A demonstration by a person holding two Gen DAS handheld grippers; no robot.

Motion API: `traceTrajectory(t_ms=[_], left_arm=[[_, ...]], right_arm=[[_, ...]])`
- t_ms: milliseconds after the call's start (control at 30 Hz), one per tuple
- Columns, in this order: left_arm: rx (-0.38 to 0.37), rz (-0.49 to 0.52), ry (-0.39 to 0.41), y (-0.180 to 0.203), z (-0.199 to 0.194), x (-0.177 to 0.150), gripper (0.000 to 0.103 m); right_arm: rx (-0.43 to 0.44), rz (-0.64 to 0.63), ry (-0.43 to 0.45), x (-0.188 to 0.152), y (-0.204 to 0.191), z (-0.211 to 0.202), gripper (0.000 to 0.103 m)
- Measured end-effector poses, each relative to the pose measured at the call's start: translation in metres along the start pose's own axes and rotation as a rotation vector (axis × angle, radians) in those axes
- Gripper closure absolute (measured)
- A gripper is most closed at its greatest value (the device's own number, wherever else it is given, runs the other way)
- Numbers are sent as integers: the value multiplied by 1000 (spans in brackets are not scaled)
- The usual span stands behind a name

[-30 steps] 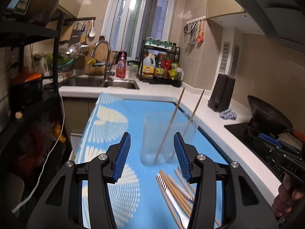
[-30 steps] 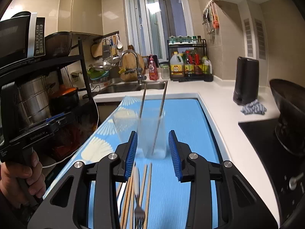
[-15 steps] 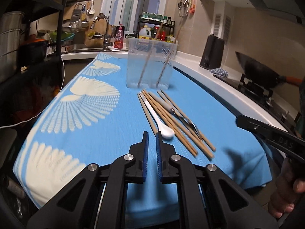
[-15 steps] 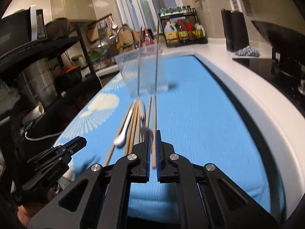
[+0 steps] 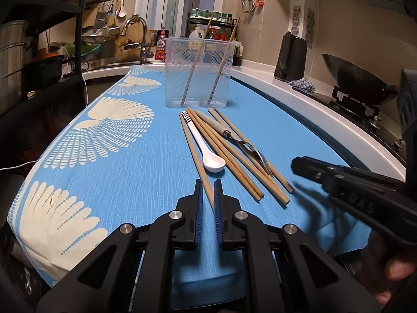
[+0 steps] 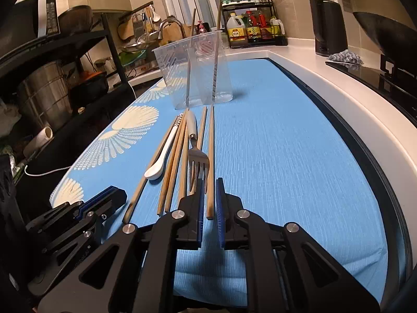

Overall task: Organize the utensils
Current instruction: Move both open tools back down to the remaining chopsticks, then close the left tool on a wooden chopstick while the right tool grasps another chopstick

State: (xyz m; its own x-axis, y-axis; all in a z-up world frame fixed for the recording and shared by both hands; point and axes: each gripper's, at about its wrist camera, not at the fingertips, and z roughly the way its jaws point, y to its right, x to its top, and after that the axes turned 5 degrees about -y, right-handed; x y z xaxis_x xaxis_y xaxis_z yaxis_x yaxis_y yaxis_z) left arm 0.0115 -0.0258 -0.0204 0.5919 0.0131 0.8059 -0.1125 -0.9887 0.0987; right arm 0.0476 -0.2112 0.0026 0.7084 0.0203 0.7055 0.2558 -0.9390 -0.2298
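Note:
Several wooden chopsticks, a white spoon (image 5: 208,154) and a fork (image 5: 250,151) lie side by side on the blue cloth (image 5: 130,182). Behind them stands a clear plastic holder (image 5: 198,73) with two chopsticks leaning inside. My left gripper (image 5: 207,182) is low over the cloth. Its jaws are opening by a narrow gap, and the near end of the leftmost chopstick (image 5: 195,151) lies between them, not pinched. My right gripper (image 6: 209,180) is opening too, a narrow gap around the end of the rightmost chopstick (image 6: 210,156), beside the fork (image 6: 198,159).
A white counter edge (image 6: 338,83) runs along the right, with a black wok (image 5: 359,80) on a stove and a dark kettle (image 5: 290,57). A sink and faucet (image 5: 138,39) sit behind the holder. Black shelves with pots (image 6: 44,91) stand at the left.
Both grippers have dropped from above the holder to the cloth's near edge. Their jaws went from wide to closed, then parted slightly, and a chopstick end now lies between each pair.

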Motion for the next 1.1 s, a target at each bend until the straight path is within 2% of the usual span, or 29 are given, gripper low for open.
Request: traceTrajectory(t_ms=[67, 167, 367, 467, 567, 700, 900, 1100], left_arm=[[10, 12, 3, 2, 1, 0, 78], [15, 9, -8, 2, 6, -2, 77], [24, 26, -29, 7, 13, -4, 77], [41, 26, -39, 5, 15, -4, 77], [58, 27, -41, 3, 16, -4, 82], [83, 28, -46, -1, 16, -4, 94], [98, 41, -29, -15, 9, -5, 96], [106, 2, 3, -42, -2, -11, 96]], right_arm=[[-4, 3, -4, 1, 1, 2, 84], [-16, 4, -21, 0, 2, 8, 79], [-25, -23, -55, -2, -3, 19, 79], [-45, -38, -59, -3, -5, 21, 83], [-58, -25, -60, -4, -2, 21, 96], [-69, -9, -61, -4, 3, 18, 96], [-112, 2, -48, -9, 14, 8, 96], [-168, 4, -27, -11, 24, 2, 93]])
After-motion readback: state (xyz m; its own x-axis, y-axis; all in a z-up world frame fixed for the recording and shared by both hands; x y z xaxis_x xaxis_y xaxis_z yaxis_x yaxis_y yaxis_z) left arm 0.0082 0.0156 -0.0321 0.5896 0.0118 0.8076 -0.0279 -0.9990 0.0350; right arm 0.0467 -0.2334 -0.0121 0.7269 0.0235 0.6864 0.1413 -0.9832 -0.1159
